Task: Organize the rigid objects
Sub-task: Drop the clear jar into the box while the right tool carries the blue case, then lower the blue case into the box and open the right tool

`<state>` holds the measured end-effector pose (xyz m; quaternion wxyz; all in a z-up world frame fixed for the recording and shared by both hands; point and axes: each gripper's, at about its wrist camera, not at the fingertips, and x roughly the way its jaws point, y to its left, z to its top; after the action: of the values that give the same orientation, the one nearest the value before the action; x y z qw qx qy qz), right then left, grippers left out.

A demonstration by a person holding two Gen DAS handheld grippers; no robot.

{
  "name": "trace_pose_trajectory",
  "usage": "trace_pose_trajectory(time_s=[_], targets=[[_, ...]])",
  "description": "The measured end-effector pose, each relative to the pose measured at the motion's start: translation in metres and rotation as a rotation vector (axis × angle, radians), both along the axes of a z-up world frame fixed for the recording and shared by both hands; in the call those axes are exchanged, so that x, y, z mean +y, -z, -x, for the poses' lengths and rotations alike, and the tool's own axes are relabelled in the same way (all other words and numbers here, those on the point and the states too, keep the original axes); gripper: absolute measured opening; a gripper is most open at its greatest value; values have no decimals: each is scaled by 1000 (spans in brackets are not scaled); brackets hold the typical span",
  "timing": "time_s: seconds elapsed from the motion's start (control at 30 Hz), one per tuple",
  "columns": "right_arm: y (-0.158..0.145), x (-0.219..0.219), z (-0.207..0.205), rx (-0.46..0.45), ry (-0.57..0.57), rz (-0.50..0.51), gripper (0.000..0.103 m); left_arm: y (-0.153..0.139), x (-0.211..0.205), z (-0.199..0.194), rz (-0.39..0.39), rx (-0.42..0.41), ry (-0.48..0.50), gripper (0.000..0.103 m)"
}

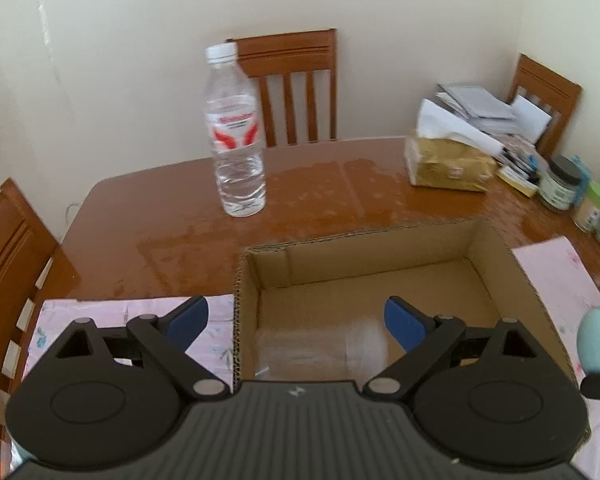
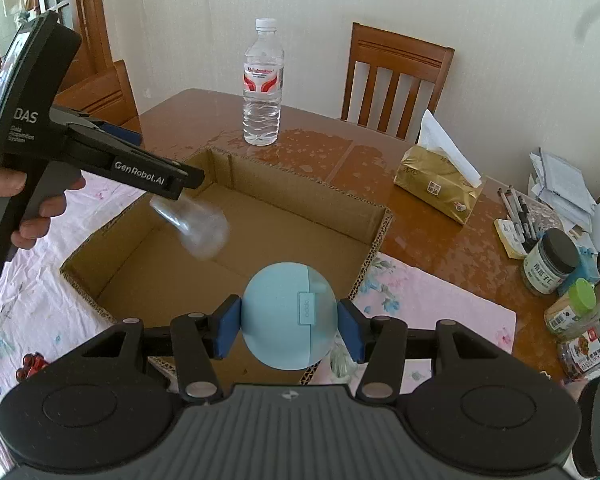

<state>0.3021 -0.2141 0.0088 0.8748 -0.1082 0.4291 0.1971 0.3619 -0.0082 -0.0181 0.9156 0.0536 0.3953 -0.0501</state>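
Right tongs (image 2: pixel 289 326) clenched on pale blue ball (image 2: pixel 288 316), over cardboard box (image 2: pixel 380 224), near edge at 6 o'clock. Left tongs (image 1: pixel 296 322) released, above box. Blurred clear thing (image 2: pixel 198 226) under them. Water bottle (image 2: pixel 262 84) on tabletop (image 2: pixel 320 148) at 12 o'clock.

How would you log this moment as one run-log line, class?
left gripper: open, over cardboard box | clear item: blurred, beneath left gripper | right gripper: shut on blue ball above box's near edge

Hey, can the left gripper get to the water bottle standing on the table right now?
Probably yes. The left gripper is open with nothing clamped, and the water bottle stands upright alone on bare table beyond the cardboard box; only the box's low wall lies between.
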Motion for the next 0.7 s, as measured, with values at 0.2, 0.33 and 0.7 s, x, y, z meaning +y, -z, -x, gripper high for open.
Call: trace_pose_trajectory(time_s=[0.2, 0.33, 0.7], targets=[[6, 8, -14, 12, -5, 5, 57, 0, 10, 7, 8, 21, 4, 95], [10, 17, -25, 19, -13, 13, 57, -2, 14, 15, -10, 50, 1, 95], [29, 39, -78, 48, 6, 46, 57, -18, 29, 70, 7, 38, 0, 95]])
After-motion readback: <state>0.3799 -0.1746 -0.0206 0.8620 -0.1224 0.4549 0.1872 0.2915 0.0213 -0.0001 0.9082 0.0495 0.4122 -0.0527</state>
